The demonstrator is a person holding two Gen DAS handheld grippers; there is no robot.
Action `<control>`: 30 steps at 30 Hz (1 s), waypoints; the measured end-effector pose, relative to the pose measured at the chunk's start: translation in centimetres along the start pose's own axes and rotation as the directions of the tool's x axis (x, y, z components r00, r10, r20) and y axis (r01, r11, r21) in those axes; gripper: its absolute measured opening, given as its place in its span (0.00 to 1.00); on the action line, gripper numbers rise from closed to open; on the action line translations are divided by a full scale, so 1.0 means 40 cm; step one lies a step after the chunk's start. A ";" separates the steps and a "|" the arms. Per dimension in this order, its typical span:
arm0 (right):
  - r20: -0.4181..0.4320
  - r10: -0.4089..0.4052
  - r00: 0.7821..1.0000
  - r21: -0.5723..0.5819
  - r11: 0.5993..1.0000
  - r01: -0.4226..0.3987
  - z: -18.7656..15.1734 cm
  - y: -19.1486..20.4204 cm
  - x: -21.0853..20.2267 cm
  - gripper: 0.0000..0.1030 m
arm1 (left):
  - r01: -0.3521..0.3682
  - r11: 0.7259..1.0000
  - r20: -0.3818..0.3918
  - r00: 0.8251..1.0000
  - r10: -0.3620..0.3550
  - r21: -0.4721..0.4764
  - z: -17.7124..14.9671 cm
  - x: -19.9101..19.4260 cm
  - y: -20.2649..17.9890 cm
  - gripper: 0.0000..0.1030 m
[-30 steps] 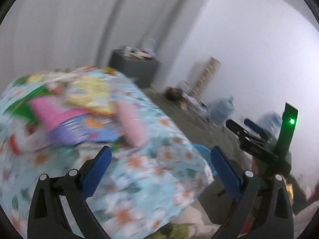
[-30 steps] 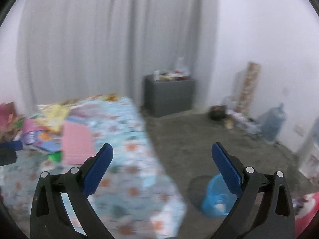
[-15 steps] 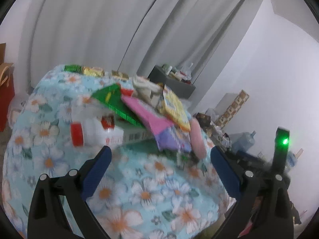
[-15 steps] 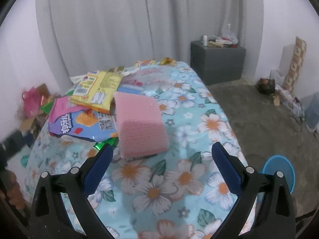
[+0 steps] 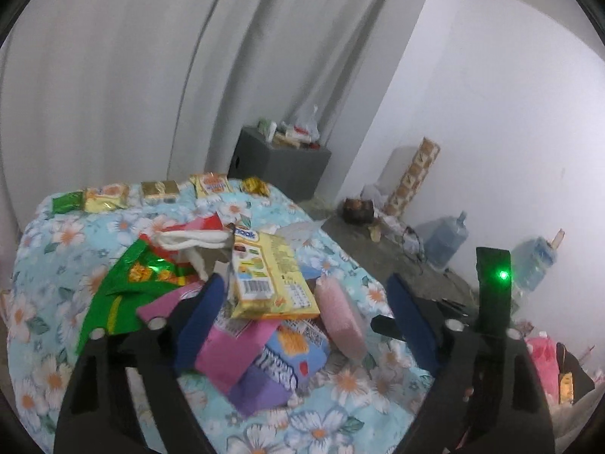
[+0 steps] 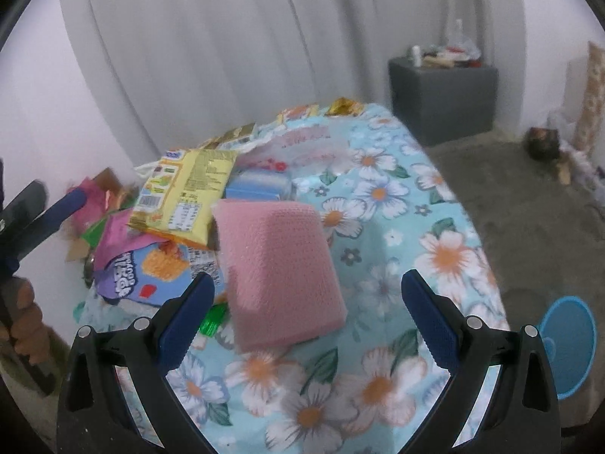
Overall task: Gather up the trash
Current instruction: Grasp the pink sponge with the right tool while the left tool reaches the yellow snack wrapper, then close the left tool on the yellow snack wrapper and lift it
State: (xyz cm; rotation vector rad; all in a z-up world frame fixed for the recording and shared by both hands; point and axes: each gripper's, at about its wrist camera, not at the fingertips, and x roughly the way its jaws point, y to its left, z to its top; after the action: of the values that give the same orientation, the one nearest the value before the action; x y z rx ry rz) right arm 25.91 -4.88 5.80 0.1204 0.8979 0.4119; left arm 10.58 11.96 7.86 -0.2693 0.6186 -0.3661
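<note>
A pile of snack wrappers lies on a table with a floral cloth (image 5: pixel 340 386). On top is a yellow wrapper (image 5: pixel 270 276), which also shows in the right wrist view (image 6: pixel 185 193). Beside it lie a pink sponge (image 6: pixel 280 268), a purple wrapper (image 5: pixel 280 363), a pink wrapper (image 5: pixel 227 348) and a green wrapper (image 5: pixel 128 291). My left gripper (image 5: pixel 302 321) is open and empty above the pile. My right gripper (image 6: pixel 308 317) is open and empty, with the pink sponge between its fingers' lines. A blue bin (image 6: pixel 567 344) stands on the floor at the right.
Several small snack packets (image 5: pixel 159 191) line the table's far edge. A grey cabinet (image 6: pixel 442 98) with clutter stands by the curtain. Water jugs (image 5: pixel 442 238) and boxes sit along the right wall. The other gripper (image 6: pixel 34 212) shows at the left edge.
Both grippers have moved in closer over the pile. The yellow wrapper and pink sponge now sit nearer the fingers. Both grippers stay open.
</note>
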 end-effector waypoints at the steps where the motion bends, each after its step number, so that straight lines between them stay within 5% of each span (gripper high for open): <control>1: -0.013 0.005 1.000 0.004 1.000 -0.005 0.004 -0.006 0.014 0.92 | -0.001 1.000 -0.027 1.000 0.001 -0.007 0.007 0.020 0.005 0.73; 7: -0.092 0.124 0.988 0.099 0.988 -0.115 0.012 -0.052 0.104 0.92 | -0.049 0.994 -0.172 0.985 0.031 -0.102 0.033 0.125 0.068 0.68; 15: -0.100 0.189 0.977 0.140 0.975 -0.174 0.013 -0.067 0.137 0.92 | -0.085 0.989 -0.250 0.967 0.052 -0.123 0.041 0.189 0.092 0.62; 22: -0.098 0.210 0.973 0.121 0.973 -0.197 0.013 -0.054 0.127 0.92 | 0.003 0.983 -0.268 0.962 -0.052 -0.182 0.035 0.201 0.078 0.52; 30: -0.116 0.223 0.968 0.126 0.970 -0.209 -0.001 -0.049 0.122 0.76 | 0.099 0.970 -0.250 0.956 -0.155 -0.221 0.037 0.206 0.050 0.48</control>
State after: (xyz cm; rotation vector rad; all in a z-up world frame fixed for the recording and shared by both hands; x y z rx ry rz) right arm 29.17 -4.73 1.66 0.3006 1.0412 0.5772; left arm 18.19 10.57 4.08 -0.4657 0.9093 -0.4676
